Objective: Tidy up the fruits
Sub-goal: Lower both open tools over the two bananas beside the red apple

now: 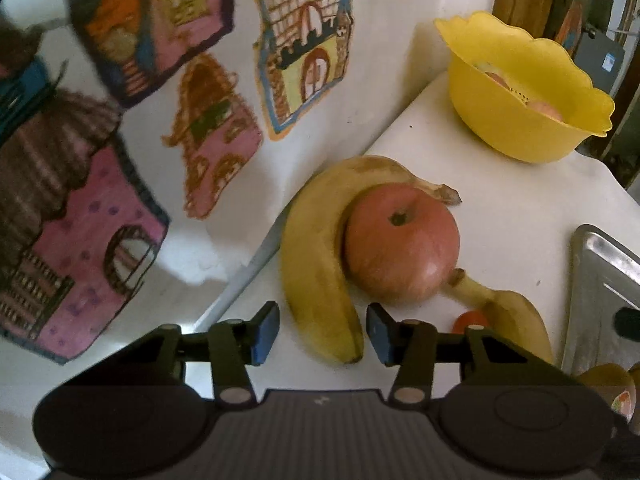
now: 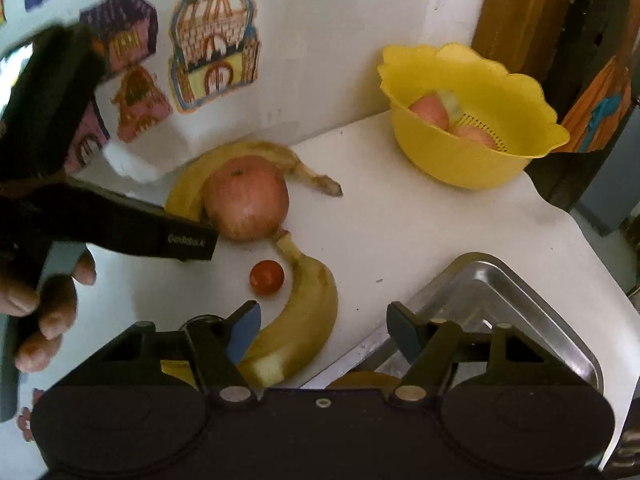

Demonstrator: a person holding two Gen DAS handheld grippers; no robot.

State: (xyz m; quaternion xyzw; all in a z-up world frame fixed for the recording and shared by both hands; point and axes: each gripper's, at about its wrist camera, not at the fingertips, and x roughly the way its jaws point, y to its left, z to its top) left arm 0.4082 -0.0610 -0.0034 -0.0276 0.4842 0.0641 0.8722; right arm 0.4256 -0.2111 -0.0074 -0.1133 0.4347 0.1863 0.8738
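While the left gripper point(image 1: 322, 334) straddles the tip of the far banana point(image 1: 316, 248) with pads apart, the apple point(image 1: 400, 248) nestled in its curve could roll off toward the tabletop's edge. The right gripper point(image 2: 320, 334) hangs spread over the near banana point(image 2: 304, 320); a tomato point(image 2: 267, 277) and steel tray point(image 2: 520, 300) crowd it, with the yellow bowl point(image 2: 460, 160) in the back corner.

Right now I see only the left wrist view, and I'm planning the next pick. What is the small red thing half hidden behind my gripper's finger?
Observer: A small round red tomato on the white table, beside the second yellow banana and apart from the big red apple.
Operator: Is that banana whole?
Observer: No. Its near end is cut open, showing pale flesh. That end lies ungripped between the open fingers of the right gripper.
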